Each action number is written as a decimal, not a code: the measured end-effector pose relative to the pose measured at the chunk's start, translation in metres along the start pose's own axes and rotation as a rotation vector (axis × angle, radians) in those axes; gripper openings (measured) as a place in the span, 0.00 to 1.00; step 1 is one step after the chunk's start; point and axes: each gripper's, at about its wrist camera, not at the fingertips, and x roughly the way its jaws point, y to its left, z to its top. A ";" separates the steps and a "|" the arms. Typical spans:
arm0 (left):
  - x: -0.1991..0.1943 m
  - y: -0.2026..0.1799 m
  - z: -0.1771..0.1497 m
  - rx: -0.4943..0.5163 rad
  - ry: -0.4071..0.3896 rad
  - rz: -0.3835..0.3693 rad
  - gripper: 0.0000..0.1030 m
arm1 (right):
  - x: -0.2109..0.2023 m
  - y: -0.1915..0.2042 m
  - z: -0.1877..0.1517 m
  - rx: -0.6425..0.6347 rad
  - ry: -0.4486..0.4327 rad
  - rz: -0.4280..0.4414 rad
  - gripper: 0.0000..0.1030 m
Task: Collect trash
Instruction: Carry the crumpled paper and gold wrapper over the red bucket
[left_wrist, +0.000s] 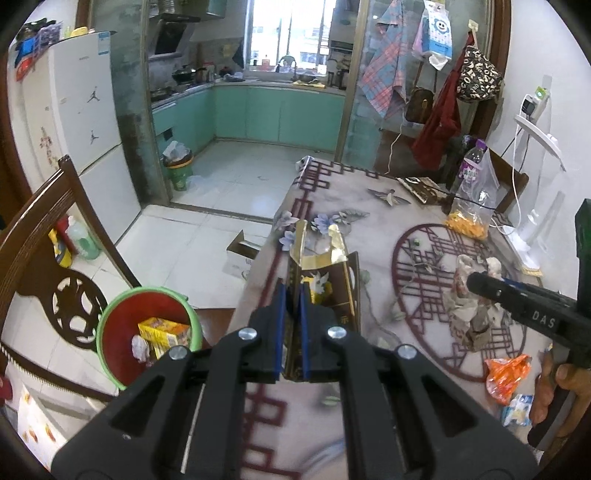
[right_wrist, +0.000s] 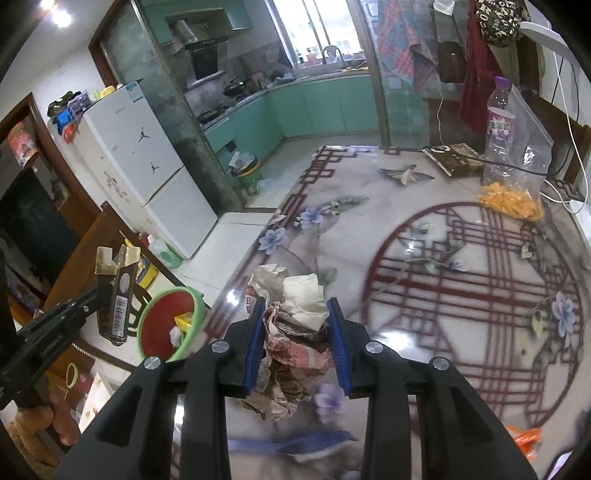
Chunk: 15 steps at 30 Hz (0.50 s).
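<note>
The left gripper (left_wrist: 291, 325) has its blue fingers (left_wrist: 279, 328) clamped tight on one wall of a dark brown carton (left_wrist: 328, 291) with torn gold flaps, the box standing open-topped with a bit of yellow and white inside. Seen from the right wrist view, that carton (right_wrist: 120, 295) hangs clear of the tabletop, off its near-left edge, just beside and above the green-rimmed red bin (right_wrist: 166, 325), barcode side showing.

The right gripper (right_wrist: 297, 343) grips a wad of crumpled paper (right_wrist: 295, 321), cream and reddish, its fingers (right_wrist: 338, 343) pressed against both sides of the wad. In the left wrist view the same wad (left_wrist: 469, 299) sits at the tip of the right gripper (left_wrist: 476, 282), over the round red lattice design printed on the tabletop (left_wrist: 388, 221).

The bin (left_wrist: 147, 332) stands below the tabletop's left edge, next to a carved wooden chair (left_wrist: 48, 266); it holds a yellow box (left_wrist: 162, 332) and a scrap of white paper.

On the tabletop, right of the wad and toward the near edge, lies an orange wrapper (left_wrist: 506, 373) with a small blue-and-white packet just beside it. At the far right of the tabletop stand a clear bottle with a purple cap (right_wrist: 498, 107) and a clear bag of orange pieces (right_wrist: 517, 195).
</note>
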 end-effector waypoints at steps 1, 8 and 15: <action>0.002 0.008 0.002 0.006 0.001 -0.007 0.07 | 0.003 0.008 0.000 0.002 -0.001 -0.004 0.31; 0.013 0.051 0.013 0.013 0.009 -0.032 0.07 | 0.022 0.055 0.001 0.000 0.001 -0.018 0.31; 0.023 0.093 0.012 -0.017 0.033 -0.020 0.07 | 0.047 0.093 0.005 -0.017 0.022 -0.005 0.31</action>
